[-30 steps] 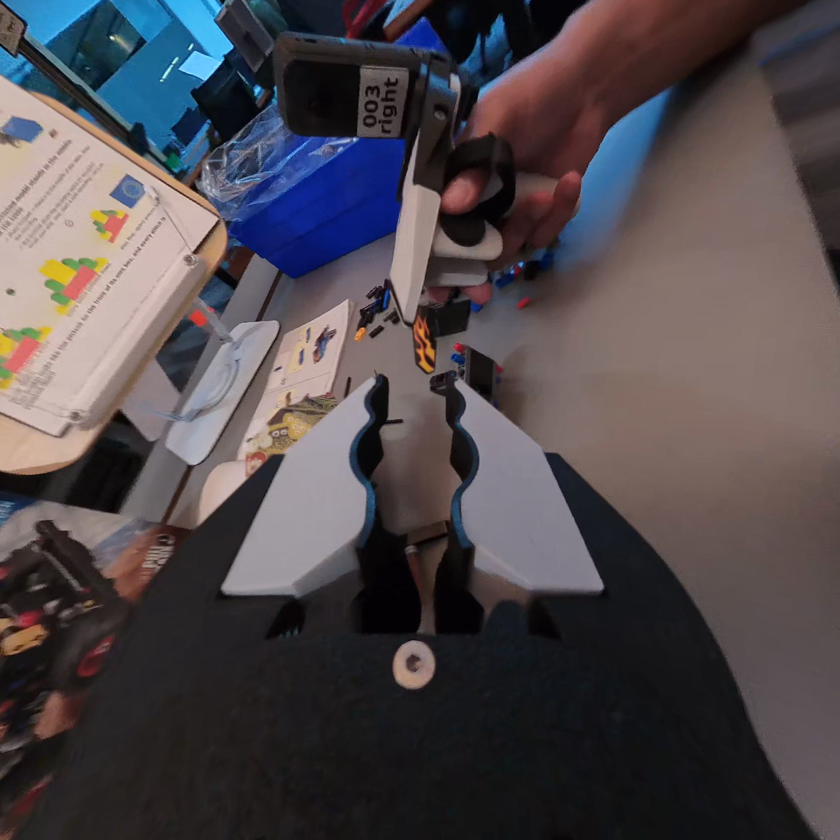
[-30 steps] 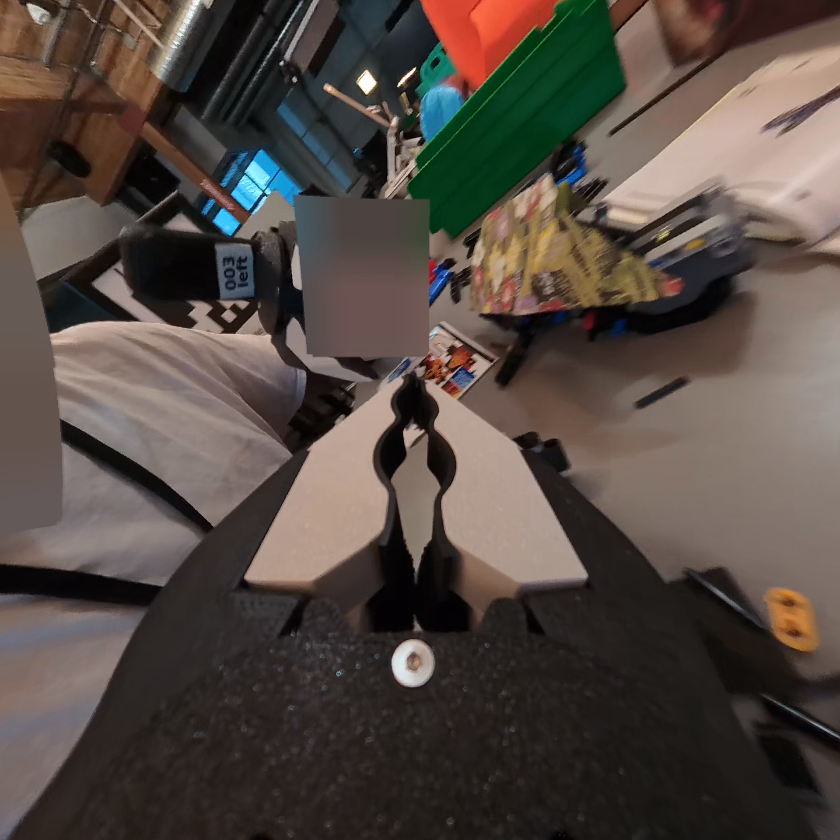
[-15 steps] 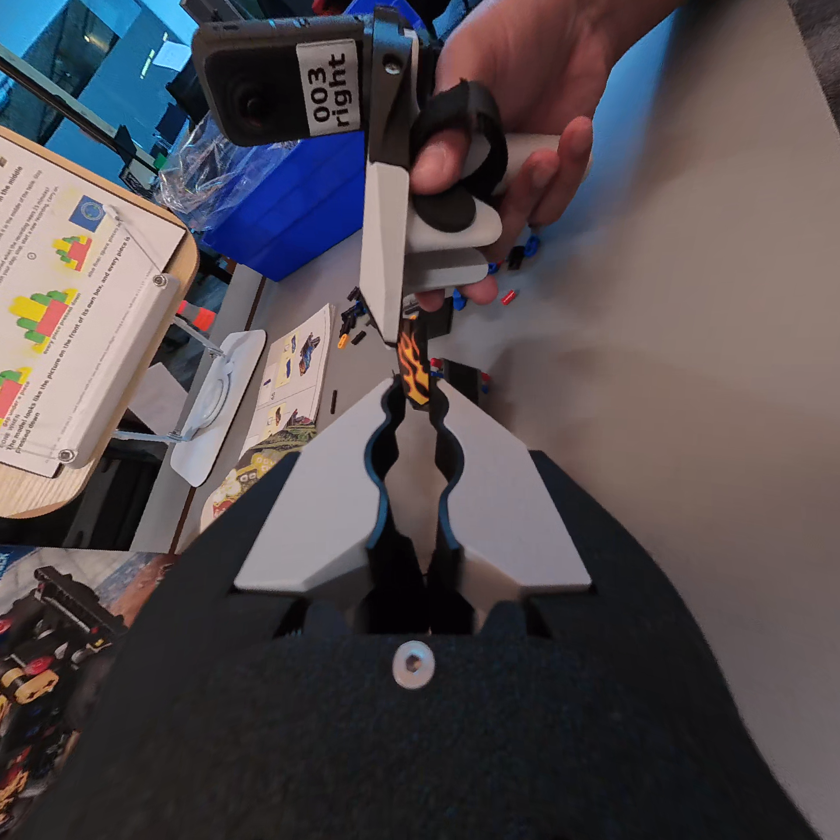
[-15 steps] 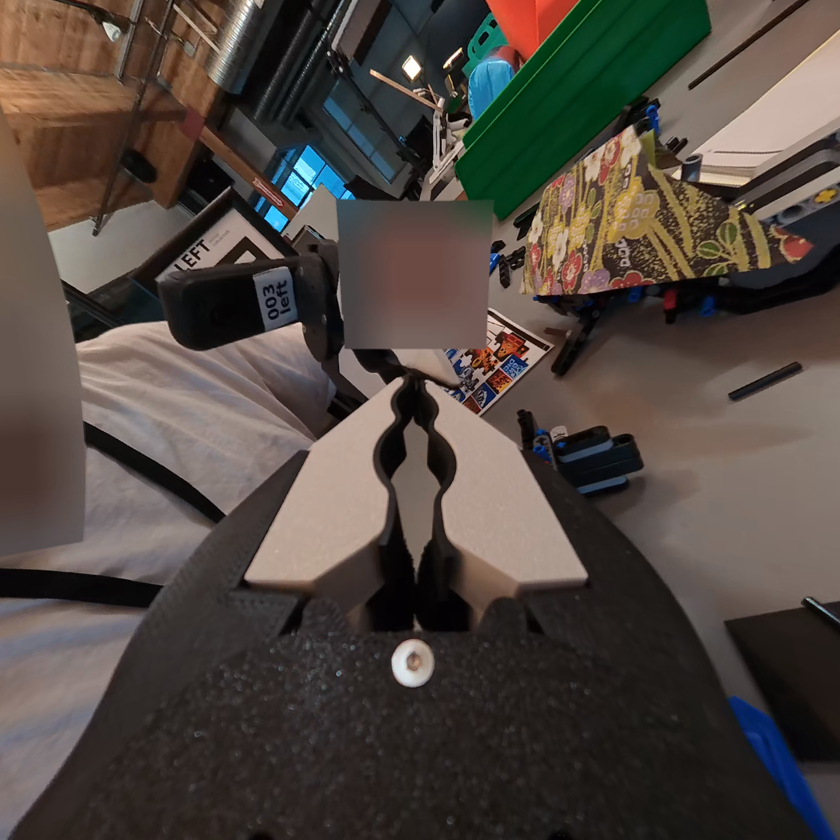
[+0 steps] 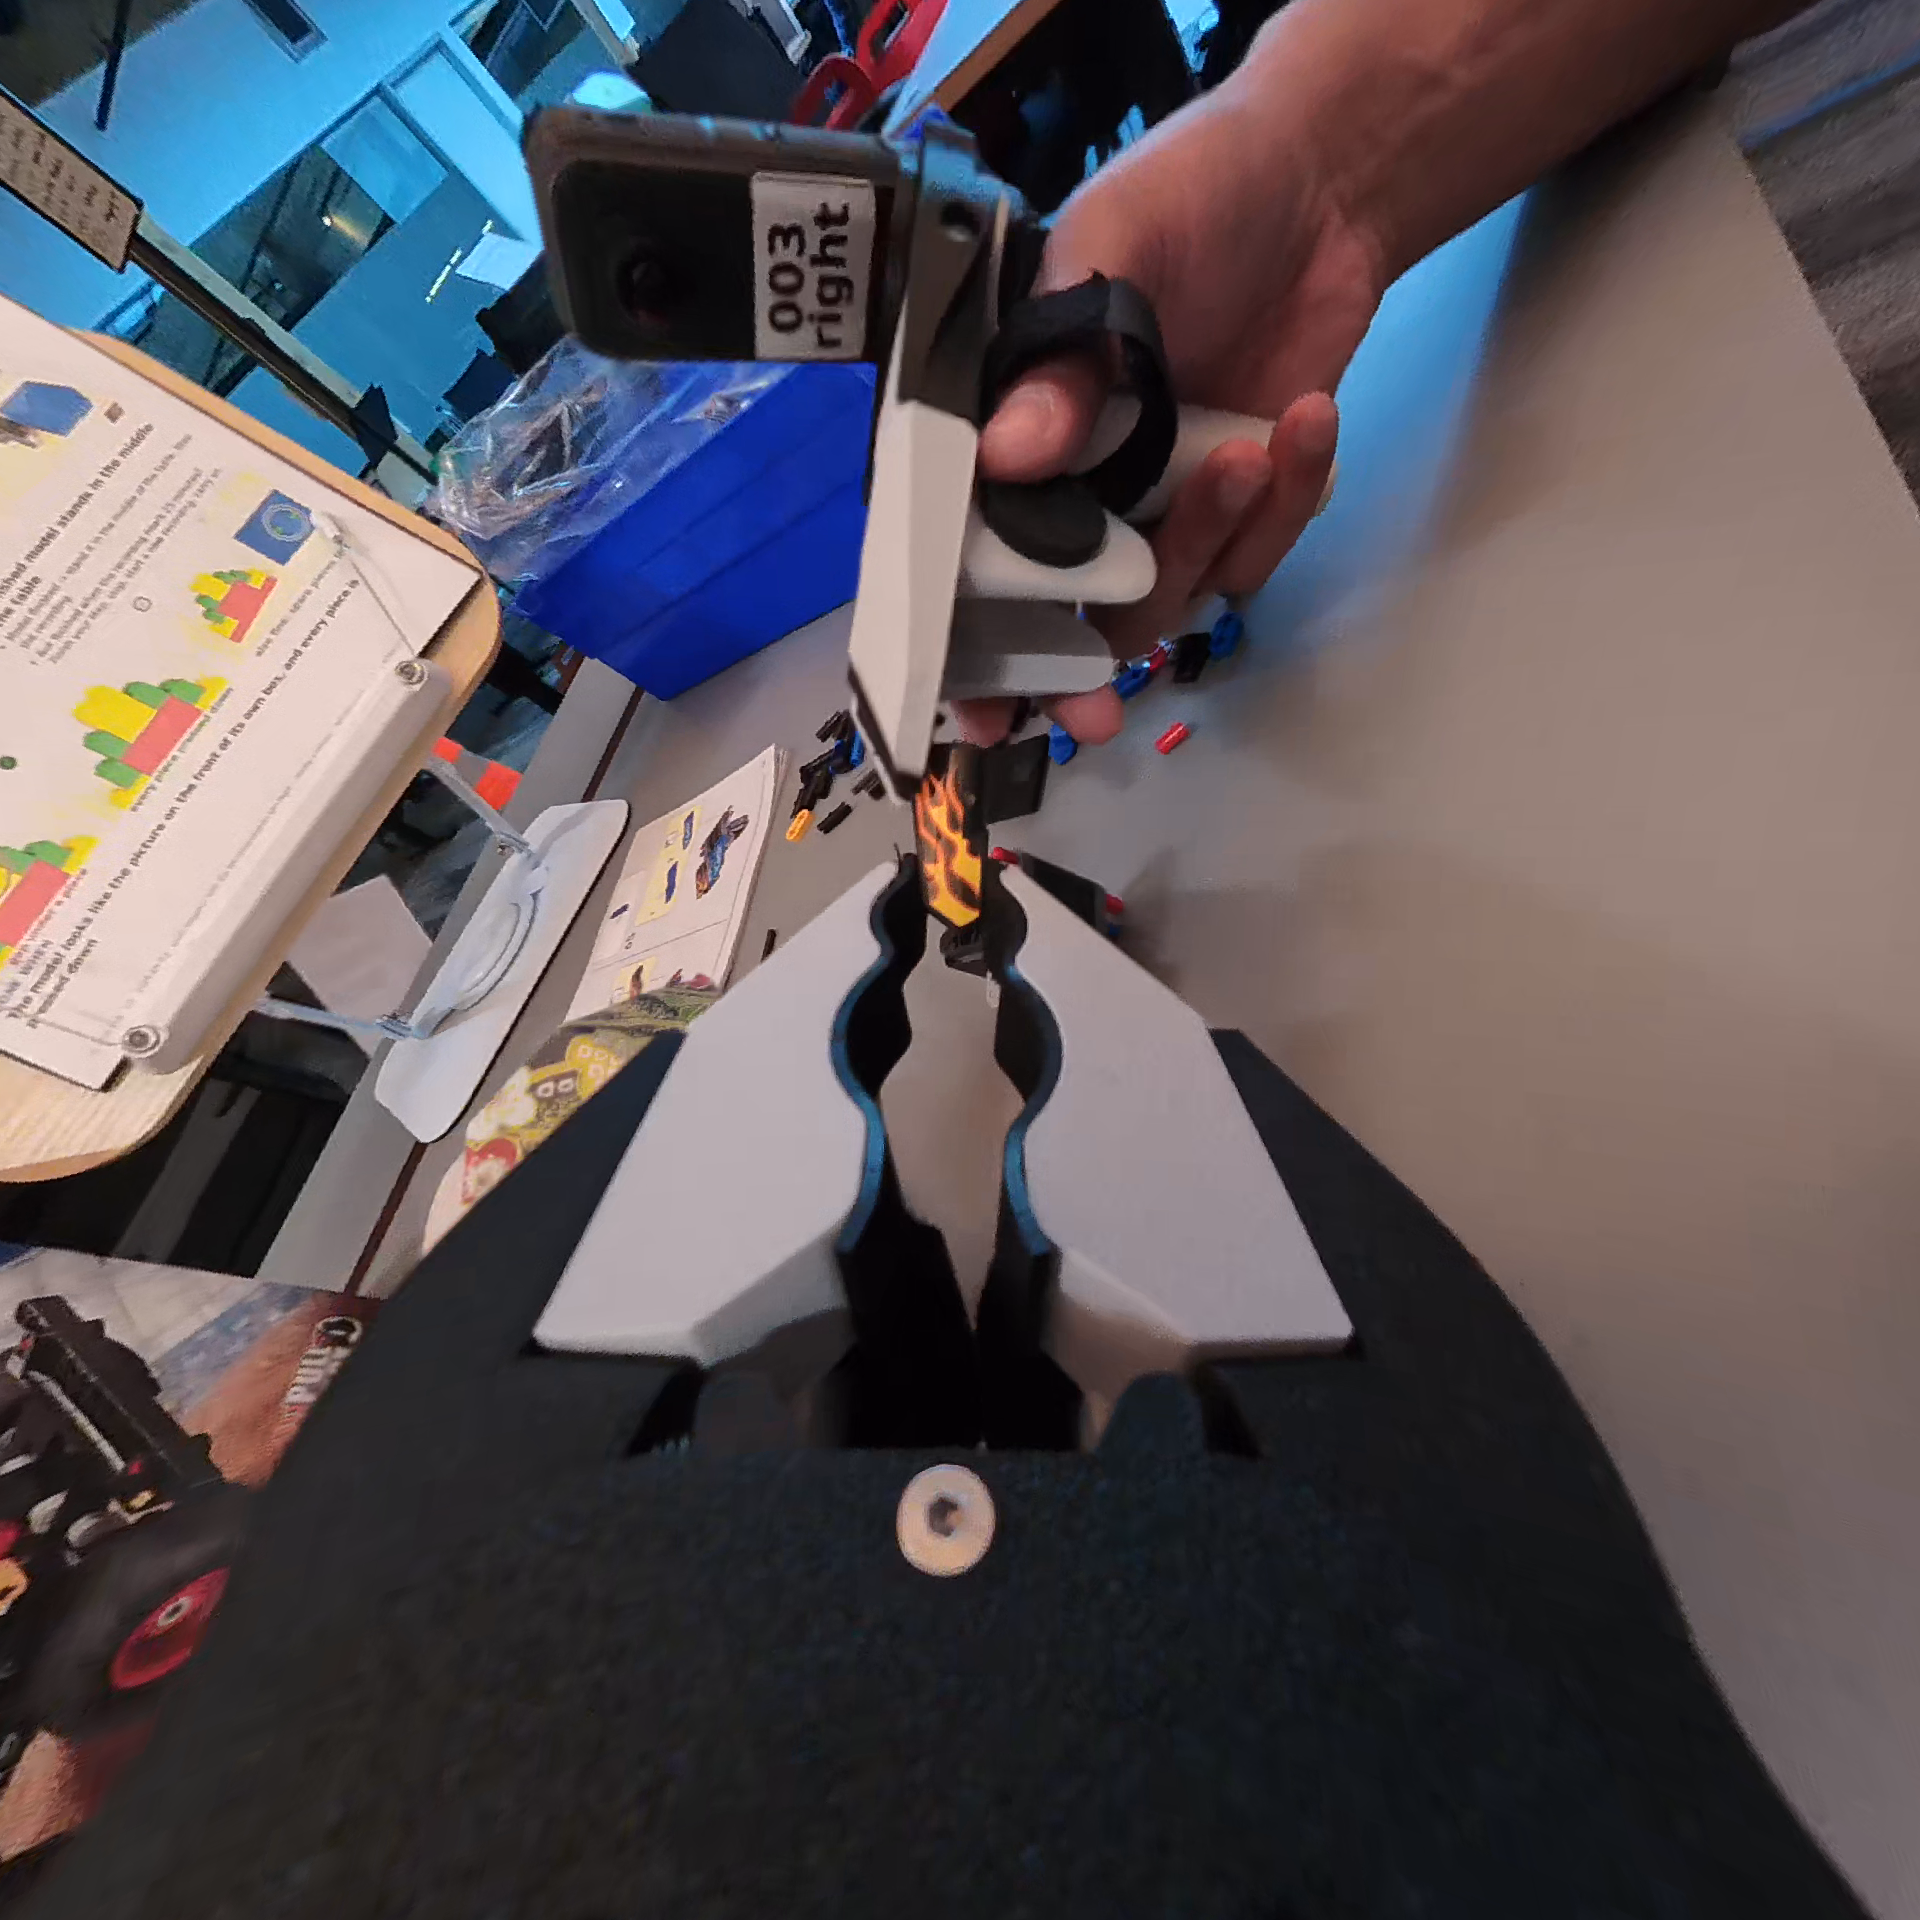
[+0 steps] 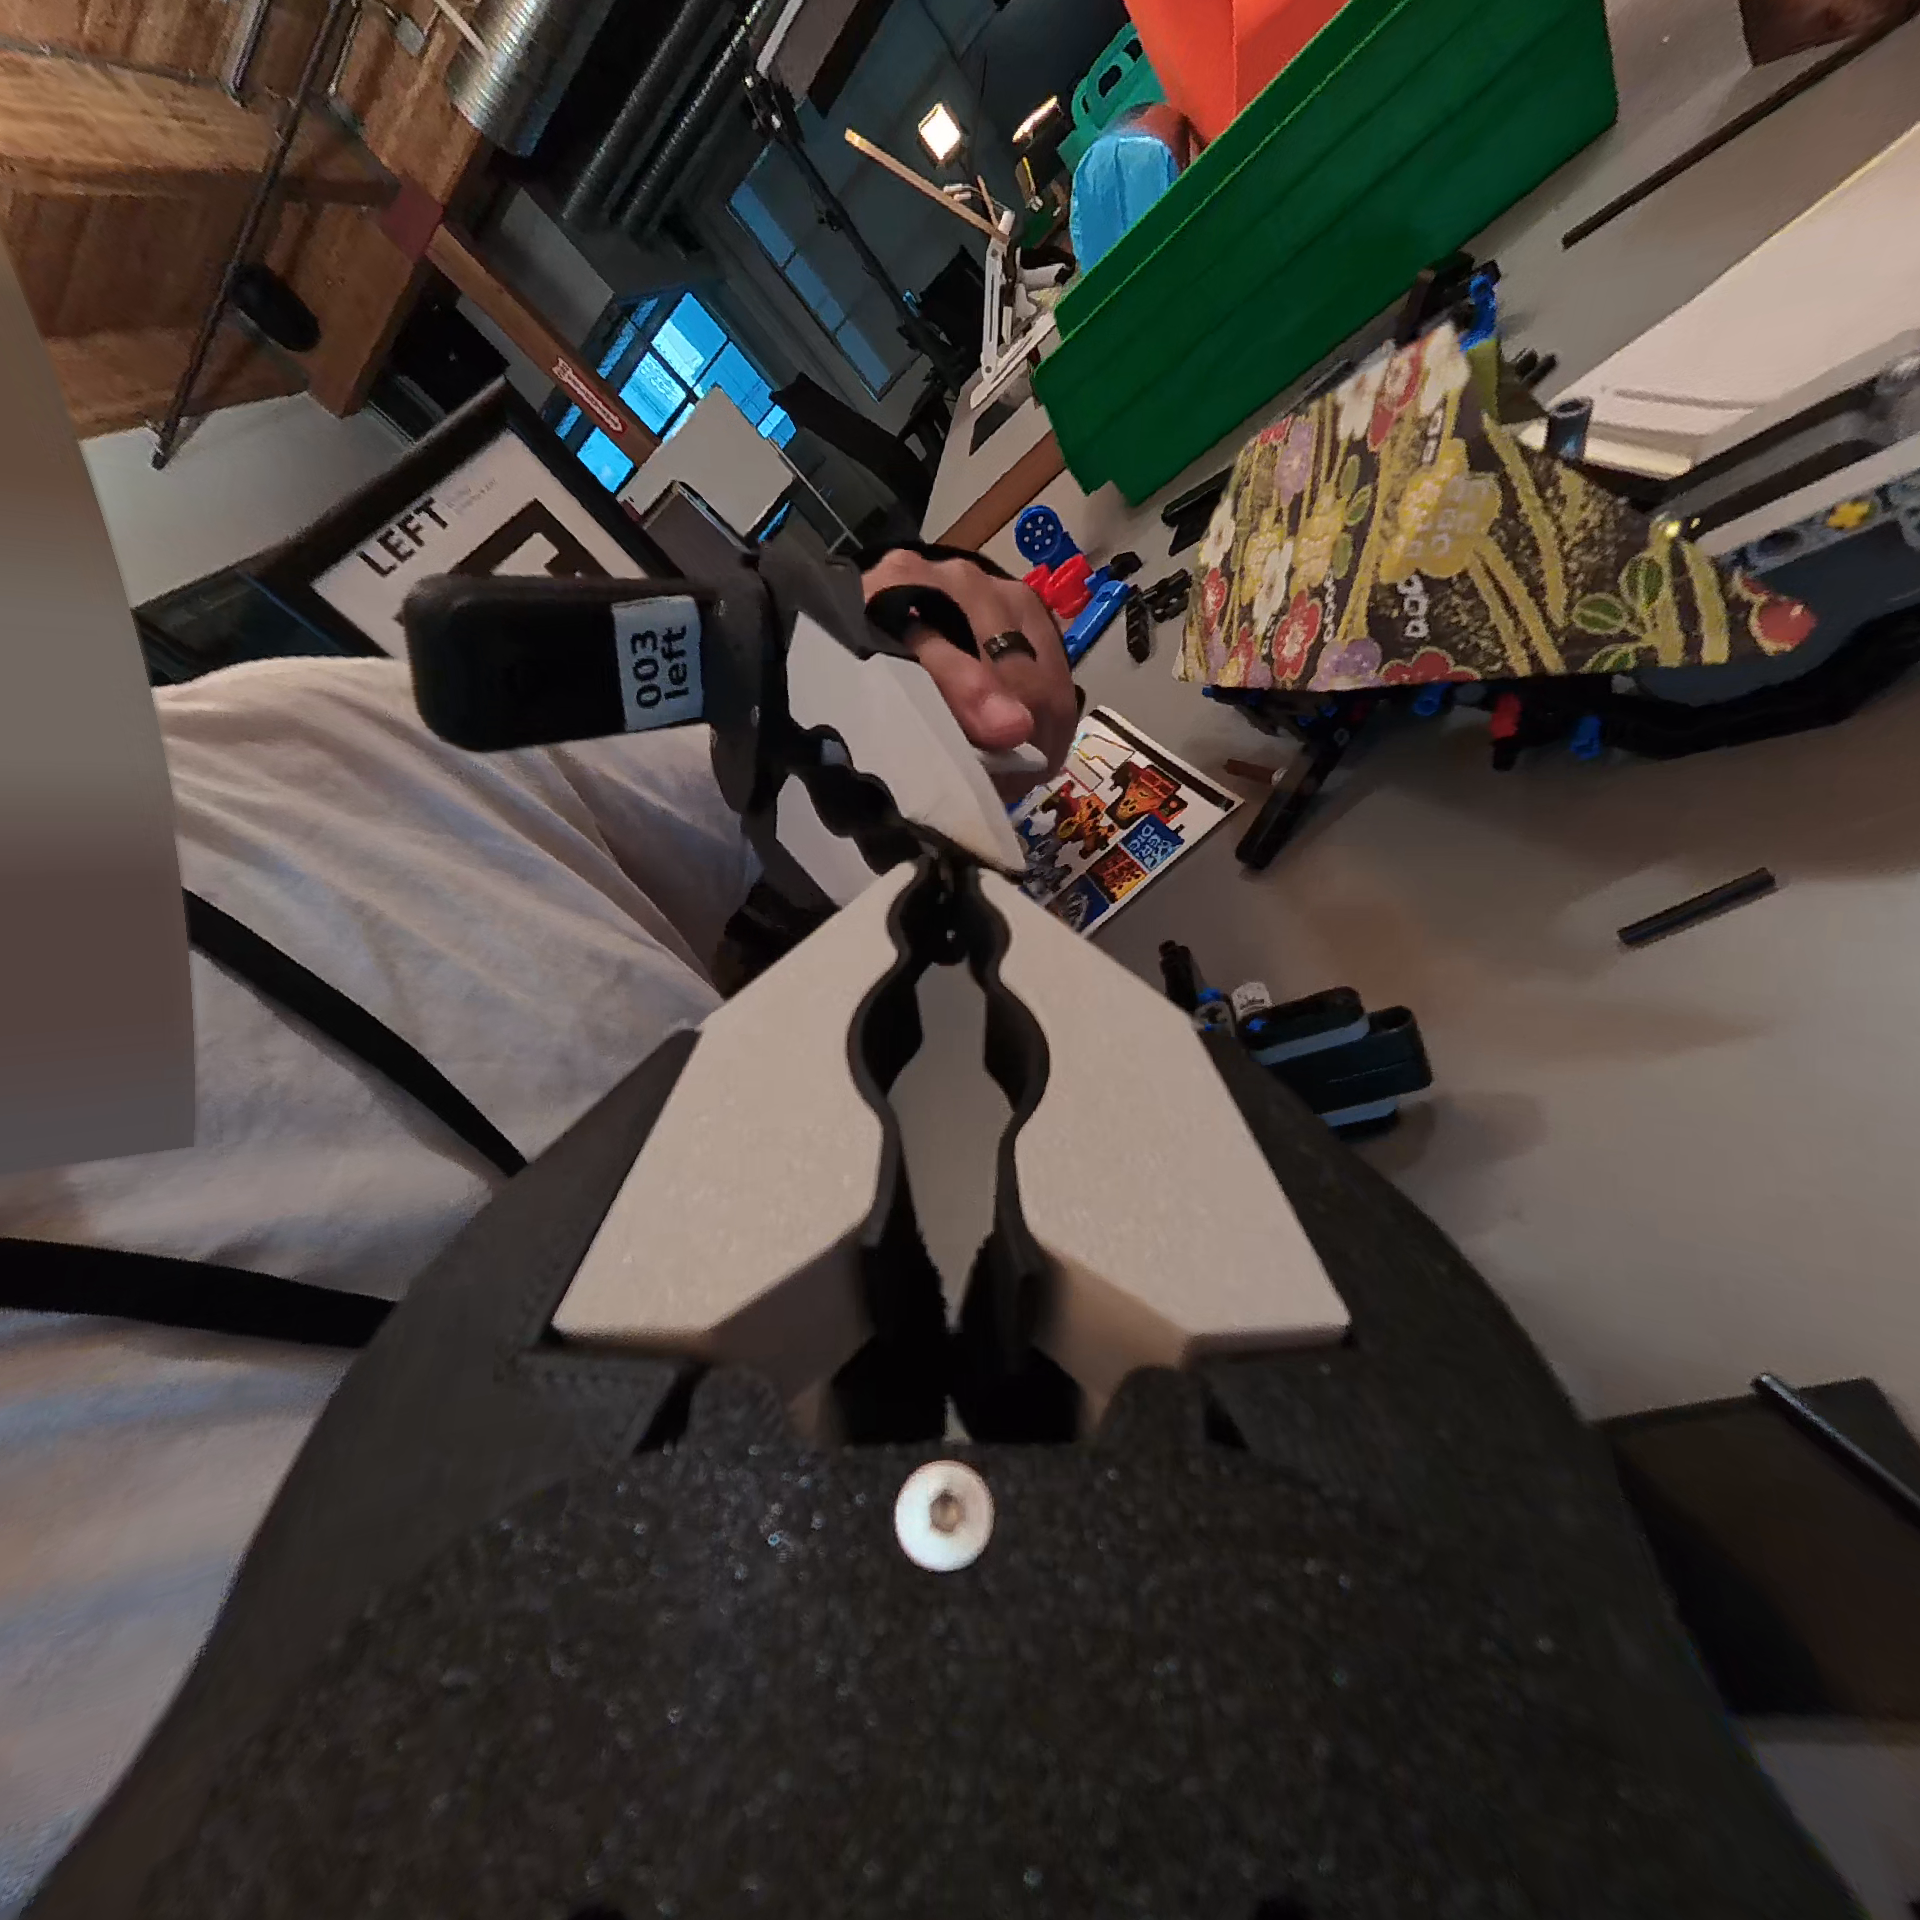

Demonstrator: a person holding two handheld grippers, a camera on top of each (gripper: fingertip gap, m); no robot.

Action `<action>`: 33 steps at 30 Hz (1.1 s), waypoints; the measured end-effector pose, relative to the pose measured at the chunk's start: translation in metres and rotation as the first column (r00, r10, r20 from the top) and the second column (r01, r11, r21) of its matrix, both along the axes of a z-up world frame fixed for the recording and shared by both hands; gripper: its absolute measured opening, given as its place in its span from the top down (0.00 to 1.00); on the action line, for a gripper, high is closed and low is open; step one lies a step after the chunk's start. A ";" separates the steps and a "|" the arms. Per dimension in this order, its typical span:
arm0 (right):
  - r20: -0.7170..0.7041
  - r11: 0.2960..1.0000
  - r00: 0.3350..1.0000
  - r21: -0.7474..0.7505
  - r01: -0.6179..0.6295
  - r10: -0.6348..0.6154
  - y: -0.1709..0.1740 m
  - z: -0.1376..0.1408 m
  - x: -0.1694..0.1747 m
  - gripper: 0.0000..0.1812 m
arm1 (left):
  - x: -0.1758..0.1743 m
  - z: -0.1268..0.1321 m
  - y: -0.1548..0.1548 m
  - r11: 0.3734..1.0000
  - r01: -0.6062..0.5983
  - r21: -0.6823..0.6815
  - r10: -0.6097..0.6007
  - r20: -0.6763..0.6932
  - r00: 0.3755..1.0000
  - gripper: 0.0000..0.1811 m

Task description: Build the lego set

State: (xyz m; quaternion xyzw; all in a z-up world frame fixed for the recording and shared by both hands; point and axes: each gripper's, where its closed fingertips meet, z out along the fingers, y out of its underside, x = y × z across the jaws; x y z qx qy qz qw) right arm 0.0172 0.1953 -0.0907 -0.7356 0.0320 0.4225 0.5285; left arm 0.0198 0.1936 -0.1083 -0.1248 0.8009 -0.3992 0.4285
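Observation:
A black lego piece with an orange flame sticker hangs upright above the grey table. My right gripper comes down from above and is shut on the piece's top end. My left gripper has its tips closed on the lower end. In the right wrist view my right gripper is shut on the dark piece, and the left gripper meets it tip to tip. A black sub-assembly with blue pins lies on the table to the right.
A blue bin, an instruction booklet, loose small pieces and a picture board on a stand lie ahead and left. A green bin, a floral cloth, a black axle and a leaflet show in the right wrist view. The grippers are tip to tip, or close to it. The black axle is about equally far from each gripper, around 12 cm.
My left gripper was open and apart from the flame piece. The right gripper brought the piece between its tips, and the left fingers closed on it.

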 end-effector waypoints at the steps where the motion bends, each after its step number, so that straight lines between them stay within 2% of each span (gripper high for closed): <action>1: 0.030 1.000 1.000 0.015 0.009 -0.010 0.000 0.001 0.001 0.95 | 0.001 0.000 0.003 1.000 -0.005 -0.009 0.005 0.000 1.000 0.96; 6: 0.124 0.996 0.990 0.076 0.052 -0.062 -0.001 0.009 0.016 0.89 | 0.006 -0.002 0.022 0.997 -0.039 -0.063 0.036 -0.042 0.998 0.96; 9: 0.129 0.996 0.991 0.077 0.038 -0.048 -0.001 0.009 0.014 0.90 | 0.001 0.001 0.018 0.997 0.007 -0.079 -0.009 -0.026 1.000 0.96; 17: 0.258 0.998 0.965 0.040 -0.052 0.040 0.005 -0.014 -0.014 0.90 | -0.001 0.000 0.012 0.987 -0.017 0.161 -0.019 0.216 0.976 0.95; 19: 0.267 0.998 0.963 0.045 -0.049 0.035 0.007 -0.015 -0.016 0.92 | -0.004 -0.003 0.007 0.981 -0.010 0.195 -0.036 0.234 0.971 0.96; 20: 0.275 0.998 0.961 0.050 -0.048 0.033 0.007 -0.014 -0.017 0.96 | -0.005 -0.004 0.006 0.978 -0.015 0.206 -0.035 0.240 0.970 0.95; 24: 0.351 0.997 0.936 0.066 -0.050 0.024 0.006 -0.017 -0.015 0.97 | -0.005 -0.007 0.006 0.983 -0.018 0.185 -0.020 0.201 0.979 0.95; 25: 0.427 0.994 0.904 0.100 -0.046 -0.001 0.007 -0.017 -0.014 0.97 | -0.009 -0.006 0.004 0.990 0.016 0.143 -0.039 0.162 0.986 0.93; 26: 0.546 0.988 0.837 0.150 -0.043 -0.047 0.007 -0.018 -0.011 0.97 | -0.012 -0.004 0.002 0.995 0.048 0.089 -0.058 0.113 0.992 0.92; 28: 0.766 0.952 0.615 0.297 -0.076 -0.190 0.006 -0.013 -0.006 0.97 | -0.014 0.001 0.004 0.997 0.079 -0.001 -0.079 0.048 0.996 0.89; 30: 0.865 0.938 0.436 0.327 -0.114 -0.248 0.005 -0.014 -0.005 0.97 | -0.012 0.004 0.008 0.996 0.078 -0.045 -0.077 0.028 0.997 0.89; 31: 0.878 0.934 0.401 0.336 -0.125 -0.262 0.005 -0.014 -0.006 0.97 | -0.013 0.004 0.009 0.995 0.082 -0.051 -0.082 0.019 0.996 0.90; 33: 0.874 0.926 0.403 0.352 -0.138 -0.272 0.004 -0.010 -0.010 0.97 | -0.014 0.004 0.008 0.995 0.088 -0.054 -0.087 0.018 0.996 0.91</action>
